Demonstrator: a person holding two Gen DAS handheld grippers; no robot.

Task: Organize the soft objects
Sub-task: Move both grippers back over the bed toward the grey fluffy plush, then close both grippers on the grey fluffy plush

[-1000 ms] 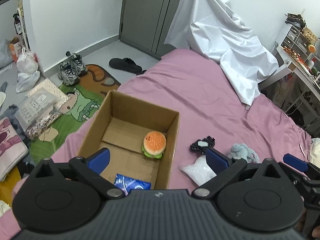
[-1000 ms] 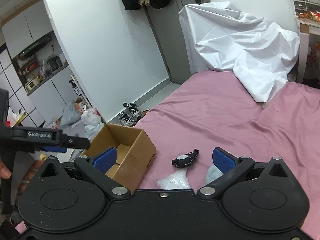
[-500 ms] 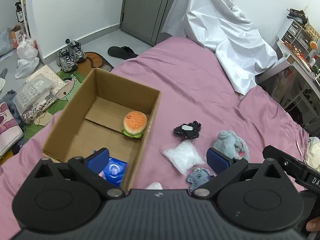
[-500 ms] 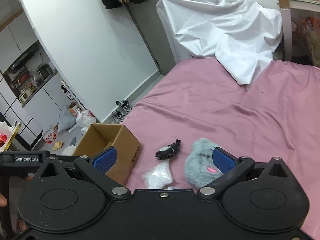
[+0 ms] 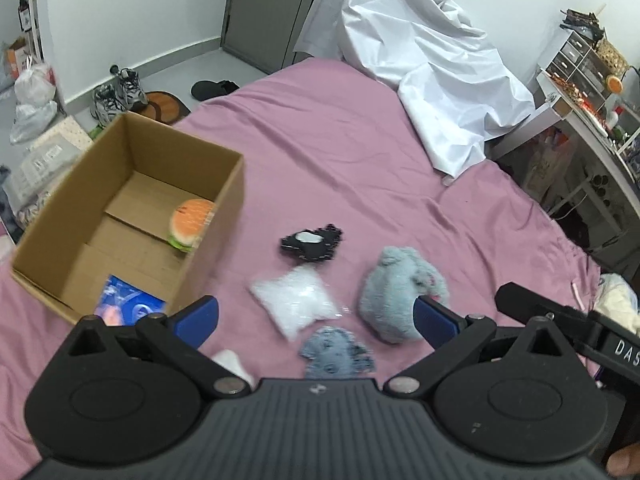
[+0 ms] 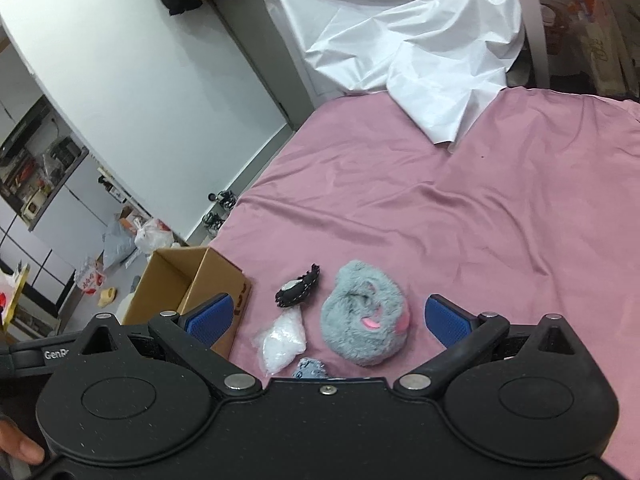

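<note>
Both grippers hover over the pink bed (image 5: 360, 152), jaws spread wide, nothing held. Left gripper (image 5: 316, 316) sits above the loose pile: white bag (image 5: 298, 300) lies between its fingers, denim scrap (image 5: 336, 354) just below that near the gripper body, grey plush (image 5: 400, 296) against the inner side of its right finger, black patch (image 5: 312, 242) farther ahead past the bag. A small white bit (image 5: 232, 362) peeks out beside the left finger.

Box (image 5: 100, 216) stands open on the bed, ahead-left of the left gripper; burger toy (image 5: 190, 224) inside by the right wall, blue packet (image 5: 128, 306) in the near corner.

Right gripper (image 6: 328, 318) has the plush (image 6: 366, 316) between its fingers, closer to the right one; bag (image 6: 282, 338) and patch (image 6: 298, 290) are left of the plush, scrap (image 6: 310, 368) at the gripper body edge. Box (image 6: 188, 280) is behind its left finger. White sheet (image 6: 400, 40) is heaped at the far end of the bed.
</note>
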